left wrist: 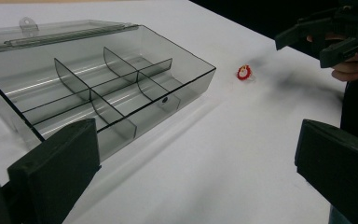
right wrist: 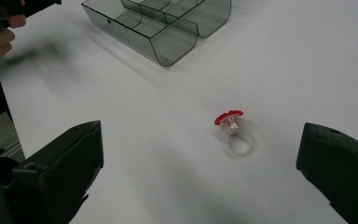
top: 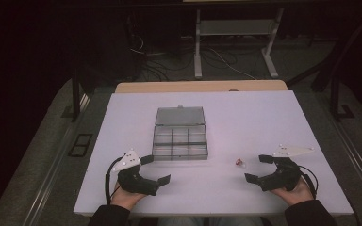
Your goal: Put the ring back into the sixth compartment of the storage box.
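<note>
- Right tool, lower right of the high view, jaws spread wide, holding nothing.
- Left tool, lower left, likewise open and empty.
- Ring lies on the bench between the right jaws, ahead of them.
- Box sits centre, lid open.
- Likely step: pinch the ring's clear band squarely, low to the bench.

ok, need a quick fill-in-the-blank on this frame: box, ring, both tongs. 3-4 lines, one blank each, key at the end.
1. The lid of the clear compartment box is ____.
2. The ring with the red top lies on the white table, nearer the ____ tongs.
3. The left tongs and the right tongs both have their jaws ____.
4. The box's compartments, as far as they show, hold ____.

Missing words: open; right; open; nothing
</note>
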The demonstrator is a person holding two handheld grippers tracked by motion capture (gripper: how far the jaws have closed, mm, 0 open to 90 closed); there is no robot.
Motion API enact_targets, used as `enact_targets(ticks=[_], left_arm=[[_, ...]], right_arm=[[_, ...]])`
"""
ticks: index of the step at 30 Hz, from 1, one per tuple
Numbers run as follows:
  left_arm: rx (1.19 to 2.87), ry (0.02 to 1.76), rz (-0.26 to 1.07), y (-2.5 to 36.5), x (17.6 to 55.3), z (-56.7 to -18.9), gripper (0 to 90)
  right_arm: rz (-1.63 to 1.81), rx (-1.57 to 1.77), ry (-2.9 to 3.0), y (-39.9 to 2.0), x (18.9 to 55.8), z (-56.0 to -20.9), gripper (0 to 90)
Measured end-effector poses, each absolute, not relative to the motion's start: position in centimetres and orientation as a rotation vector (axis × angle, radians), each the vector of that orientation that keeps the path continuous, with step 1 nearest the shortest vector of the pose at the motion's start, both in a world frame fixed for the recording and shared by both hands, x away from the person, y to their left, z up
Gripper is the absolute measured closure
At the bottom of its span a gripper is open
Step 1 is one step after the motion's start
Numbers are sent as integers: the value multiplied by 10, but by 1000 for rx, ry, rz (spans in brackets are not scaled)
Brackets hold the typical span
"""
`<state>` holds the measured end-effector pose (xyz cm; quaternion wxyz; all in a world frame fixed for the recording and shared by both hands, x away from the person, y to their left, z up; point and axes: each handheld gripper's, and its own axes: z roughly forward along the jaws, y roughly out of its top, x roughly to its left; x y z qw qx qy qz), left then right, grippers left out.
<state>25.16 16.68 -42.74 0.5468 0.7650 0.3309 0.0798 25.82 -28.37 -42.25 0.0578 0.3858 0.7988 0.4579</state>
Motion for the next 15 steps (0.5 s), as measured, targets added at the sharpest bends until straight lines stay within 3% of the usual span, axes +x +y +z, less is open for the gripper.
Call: enact_targets(ticks=[15], left_arm=[[1829, 771, 177, 162, 251, -428, 0]], right_arm=[[1356, 1138, 2463, -280, 265, -414, 6]])
